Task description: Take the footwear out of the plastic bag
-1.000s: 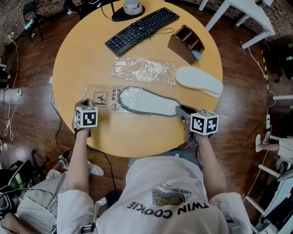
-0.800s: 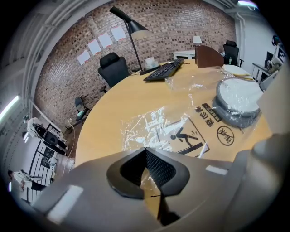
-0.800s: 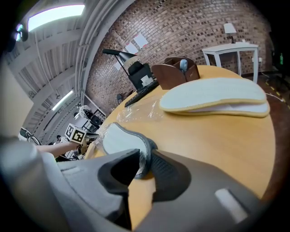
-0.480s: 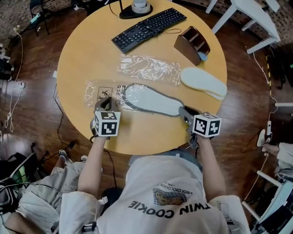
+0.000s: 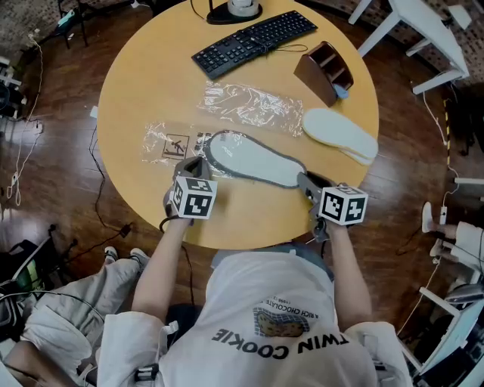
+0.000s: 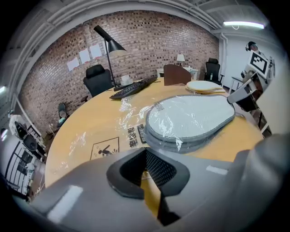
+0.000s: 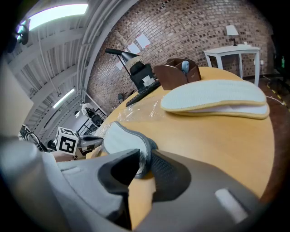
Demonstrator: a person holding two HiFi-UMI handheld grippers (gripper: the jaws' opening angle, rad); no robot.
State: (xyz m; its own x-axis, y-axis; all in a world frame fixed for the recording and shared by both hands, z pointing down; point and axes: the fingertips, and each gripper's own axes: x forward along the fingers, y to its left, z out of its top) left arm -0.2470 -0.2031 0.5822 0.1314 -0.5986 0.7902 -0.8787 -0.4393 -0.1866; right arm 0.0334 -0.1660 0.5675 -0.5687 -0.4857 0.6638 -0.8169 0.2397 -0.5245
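Note:
A grey slipper (image 5: 253, 159) lies on the round wooden table (image 5: 144, 83), most of it inside a clear plastic bag (image 5: 168, 143) with a printed warning sign. My right gripper (image 5: 306, 185) is shut on the slipper's edge (image 7: 120, 138) at the right end, which sticks out of the bag. My left gripper (image 5: 193, 165) hovers at the slipper's left end, over the bag, its jaws slightly apart with only the tabletop showing between them (image 6: 146, 170). A white slipper (image 5: 340, 132) lies bare to the right.
A second, empty plastic bag (image 5: 249, 102) lies behind the grey slipper. Farther back are a black keyboard (image 5: 253, 41), a brown wooden organizer (image 5: 325, 72) and a lamp base (image 5: 242, 9). The table's near edge runs just under both grippers.
My left gripper has travelled right along the table's front edge, from beyond the bag's left end to the slipper's left end. The right gripper and slipper have stayed put.

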